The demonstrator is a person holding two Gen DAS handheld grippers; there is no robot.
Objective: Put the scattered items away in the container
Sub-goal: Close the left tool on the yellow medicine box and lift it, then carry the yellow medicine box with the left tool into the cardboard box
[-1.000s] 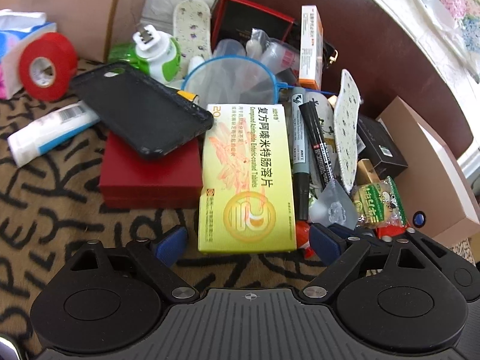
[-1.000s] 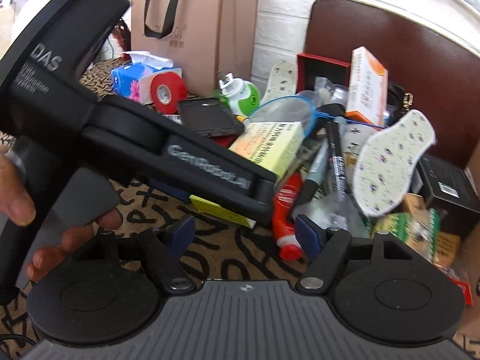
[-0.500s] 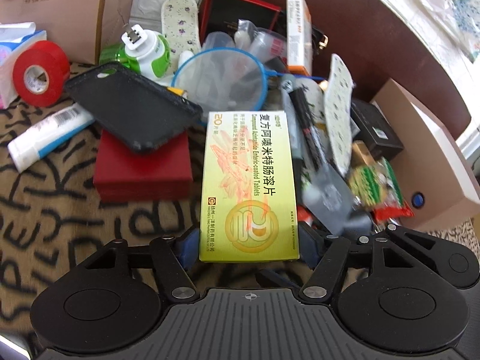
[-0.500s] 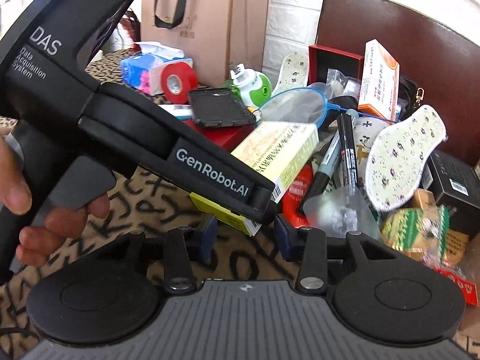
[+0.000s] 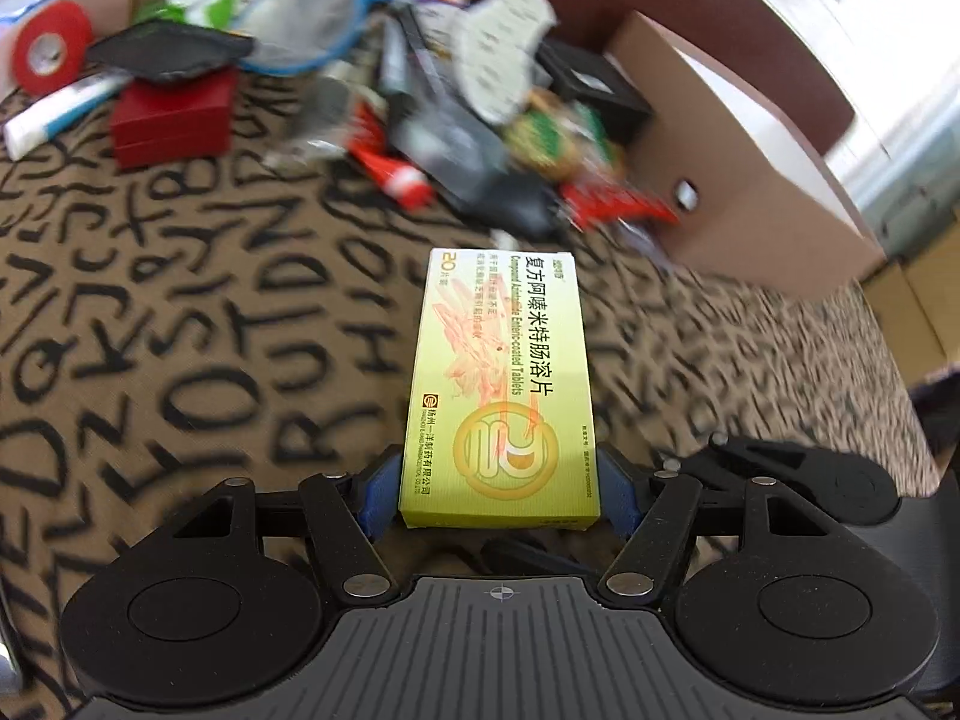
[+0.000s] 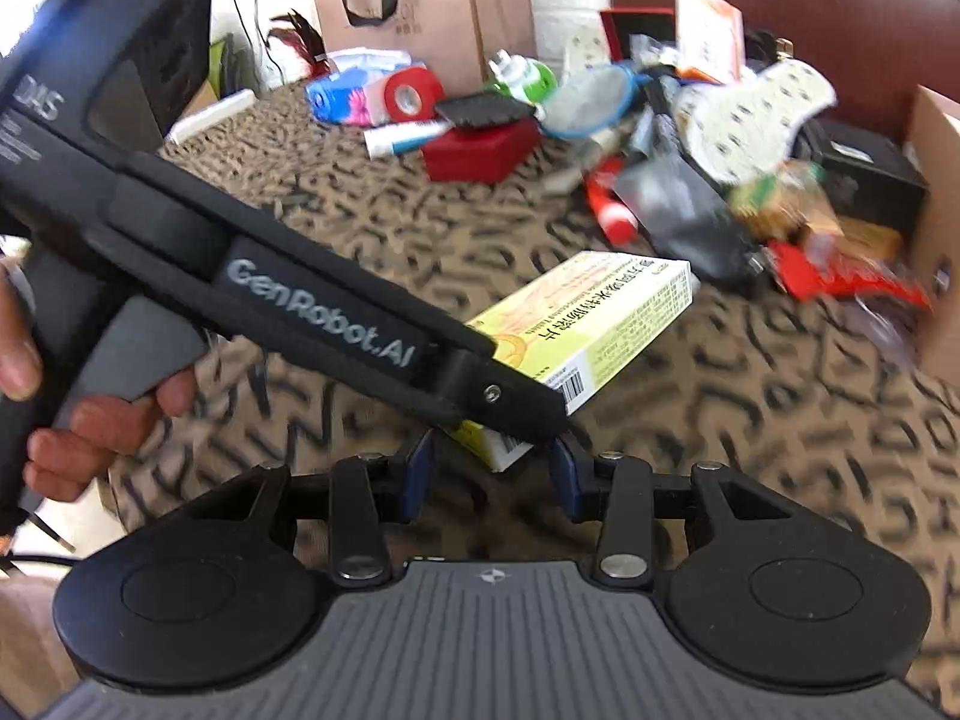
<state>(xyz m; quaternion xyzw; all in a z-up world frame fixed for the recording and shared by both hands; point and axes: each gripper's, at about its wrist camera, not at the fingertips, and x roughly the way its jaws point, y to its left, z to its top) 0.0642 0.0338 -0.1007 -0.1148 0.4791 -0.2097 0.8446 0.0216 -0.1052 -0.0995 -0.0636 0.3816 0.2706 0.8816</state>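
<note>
My left gripper point(image 5: 498, 492) is shut on the near end of a yellow tablet box point(image 5: 504, 372), its blue pads against both long sides; its jaws are just opening slightly. The box is held a little above the lettered brown cloth point(image 5: 180, 360), away from the pile. In the right wrist view the left gripper point(image 6: 516, 414) reaches across from the left with the same box point(image 6: 600, 312). My right gripper point(image 6: 492, 471) stands half open just beneath that box's corner, pads pressing on nothing. The cardboard container point(image 5: 750, 180) stands at the right.
A blurred pile lies at the back: a red box point(image 5: 174, 120), red tape roll point(image 5: 48, 48), white tube point(image 5: 60, 108), blue-rimmed strainer point(image 5: 300, 18), flowered insole point(image 5: 498, 60) and snack packets. A brown paper bag point(image 6: 420, 6) stands behind. A person's hand point(image 6: 90, 438) holds the left tool.
The left gripper shut on the yellow box and drew it back out of the pile over the cloth. The right gripper's jaws narrowed and it pulled back alongside.
</note>
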